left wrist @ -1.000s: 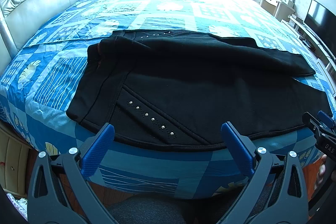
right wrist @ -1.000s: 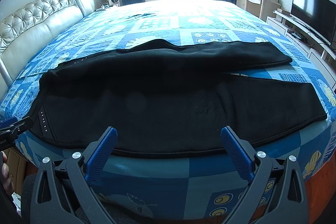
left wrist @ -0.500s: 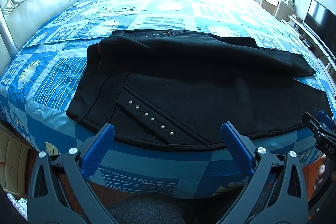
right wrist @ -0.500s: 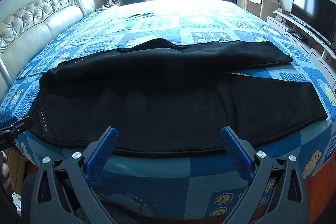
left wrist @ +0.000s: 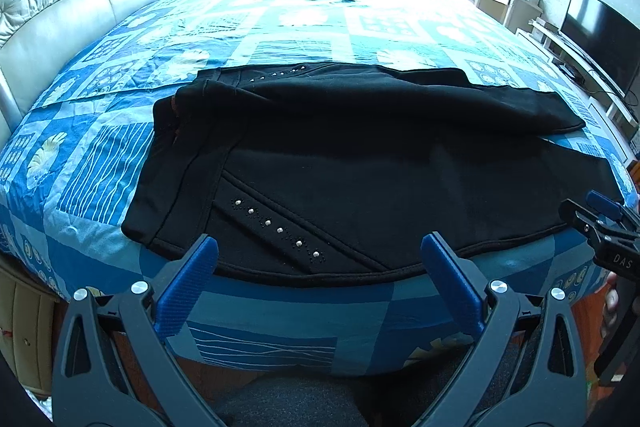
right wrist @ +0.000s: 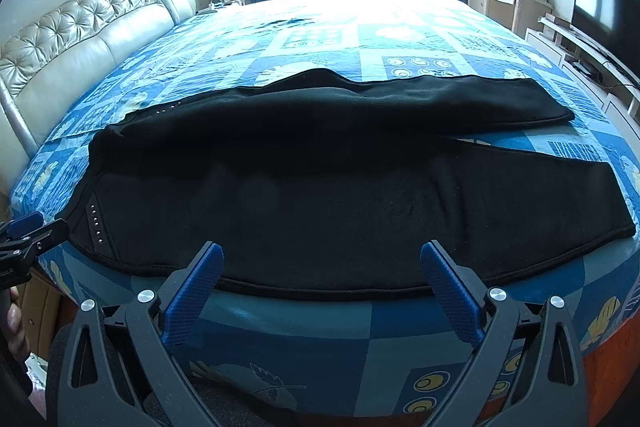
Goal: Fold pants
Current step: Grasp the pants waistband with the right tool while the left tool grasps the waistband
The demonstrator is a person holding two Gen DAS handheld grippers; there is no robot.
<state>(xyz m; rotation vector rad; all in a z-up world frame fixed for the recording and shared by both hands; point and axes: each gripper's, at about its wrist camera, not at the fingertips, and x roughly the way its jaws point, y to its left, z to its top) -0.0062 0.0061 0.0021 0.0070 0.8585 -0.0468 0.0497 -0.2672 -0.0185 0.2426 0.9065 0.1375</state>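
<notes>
Left hand-held gripper: spread wide, nothing held, lower centre. Pants: black, laid lengthwise mid-frame on bed, legs splayed. Right hand-held gripper: likewise wide, empty. Risk: hem overhanging the edge may slide off if tugged.

Black pants with silver studs lie flat across the bed's near edge, legs slightly parted, unfolded.
</notes>
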